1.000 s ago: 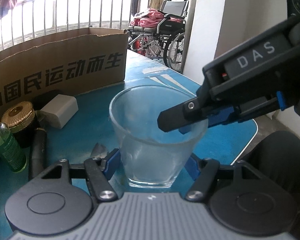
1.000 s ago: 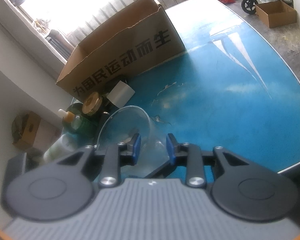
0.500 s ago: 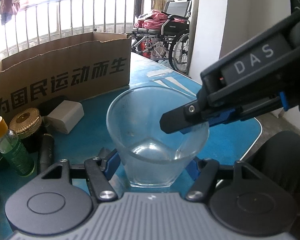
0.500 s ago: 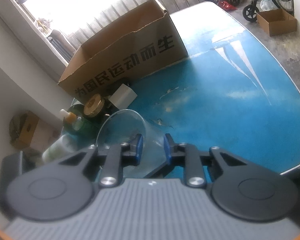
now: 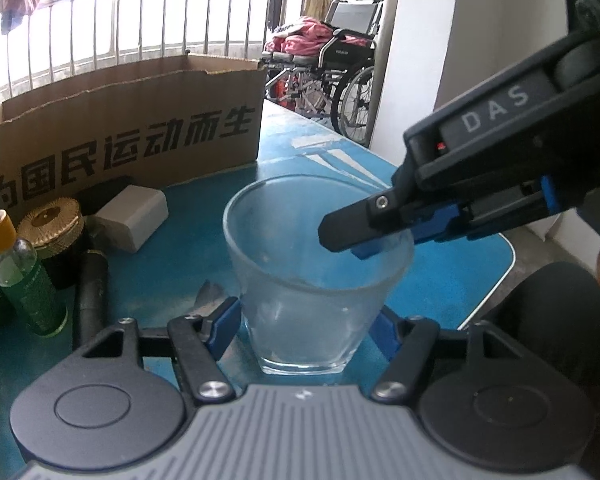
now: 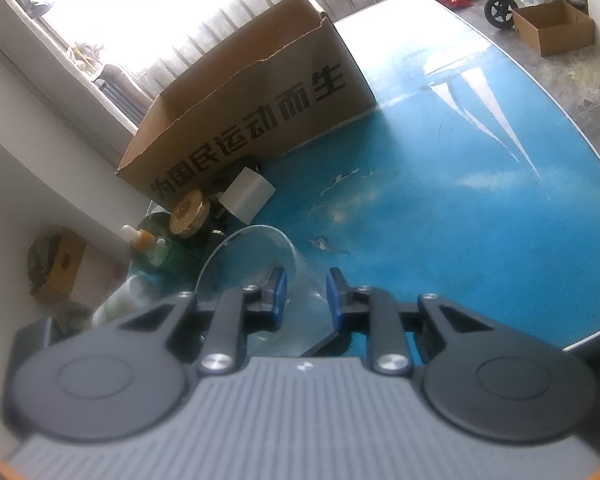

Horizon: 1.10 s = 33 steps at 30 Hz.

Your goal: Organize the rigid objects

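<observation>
While the glass tumbler [image 5: 312, 276] stands upright on the blue desk [image 5: 452, 276], both tools are on it at once. Left of the tumbler: dropper bottle [image 5: 20, 268], gold-lidded jar [image 5: 52, 228], a dark tube [image 5: 92, 292] lying flat, a white block [image 5: 134, 216]. Behind the tumbler: open cardboard box [image 5: 140, 128], printed side toward it.

Left gripper [image 5: 306, 328]: jaws spread to the tumbler's lower wall, one blue pad either side of the base; they appear to touch, firm contact not certain.

Right gripper [image 6: 304, 300]: comes in from right of the tumbler, jaws nearly closed with the near rim wall between them, one finger inside the cup, one outside. Reads as a rim pinch.

Judgement: tumbler's long axis is vertical; a lift toward the box must stay upright. Rim pinch could tilt it.

Beyond the box: balcony railing, wheelchairs [image 5: 340, 68].
</observation>
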Each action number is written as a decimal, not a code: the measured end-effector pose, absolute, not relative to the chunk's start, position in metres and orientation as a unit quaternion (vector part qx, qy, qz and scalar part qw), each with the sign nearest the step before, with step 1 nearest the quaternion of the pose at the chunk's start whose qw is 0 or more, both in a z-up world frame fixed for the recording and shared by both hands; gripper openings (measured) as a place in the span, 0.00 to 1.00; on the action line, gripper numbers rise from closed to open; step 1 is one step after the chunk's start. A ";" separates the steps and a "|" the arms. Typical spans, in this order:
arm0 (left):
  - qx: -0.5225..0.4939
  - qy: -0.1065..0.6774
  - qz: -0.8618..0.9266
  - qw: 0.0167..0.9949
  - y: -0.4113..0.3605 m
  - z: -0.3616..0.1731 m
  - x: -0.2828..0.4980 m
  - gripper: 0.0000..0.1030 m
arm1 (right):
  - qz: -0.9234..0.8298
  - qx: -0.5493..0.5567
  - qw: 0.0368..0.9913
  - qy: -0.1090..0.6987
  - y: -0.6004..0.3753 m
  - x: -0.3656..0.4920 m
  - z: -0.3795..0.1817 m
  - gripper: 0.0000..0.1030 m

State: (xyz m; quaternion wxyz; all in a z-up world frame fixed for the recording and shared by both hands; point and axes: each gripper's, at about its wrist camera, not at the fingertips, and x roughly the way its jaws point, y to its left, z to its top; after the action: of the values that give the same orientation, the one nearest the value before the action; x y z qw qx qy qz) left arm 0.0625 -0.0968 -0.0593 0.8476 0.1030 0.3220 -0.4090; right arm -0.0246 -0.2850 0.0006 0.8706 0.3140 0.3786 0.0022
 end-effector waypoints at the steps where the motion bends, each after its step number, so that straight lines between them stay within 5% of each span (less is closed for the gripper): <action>1: 0.103 0.319 -0.409 0.849 -0.096 -0.059 0.061 0.68 | 0.003 0.317 0.870 0.379 -0.286 -0.024 0.000 0.20; 25: 0.108 0.298 -0.403 0.858 -0.086 -0.053 0.051 0.65 | 0.012 0.319 0.869 0.378 -0.281 -0.020 -0.001 0.19; 33: 0.088 0.267 -0.409 0.868 -0.078 -0.046 0.050 0.78 | 0.013 0.321 0.868 0.378 -0.282 -0.020 -0.001 0.19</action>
State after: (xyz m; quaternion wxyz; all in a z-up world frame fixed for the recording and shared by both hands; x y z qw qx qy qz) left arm 0.0496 -0.0780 -0.0460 0.8681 0.0878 0.2675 -0.4088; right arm -0.0201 -0.2822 -0.0010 0.8681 0.3212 0.3782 0.0129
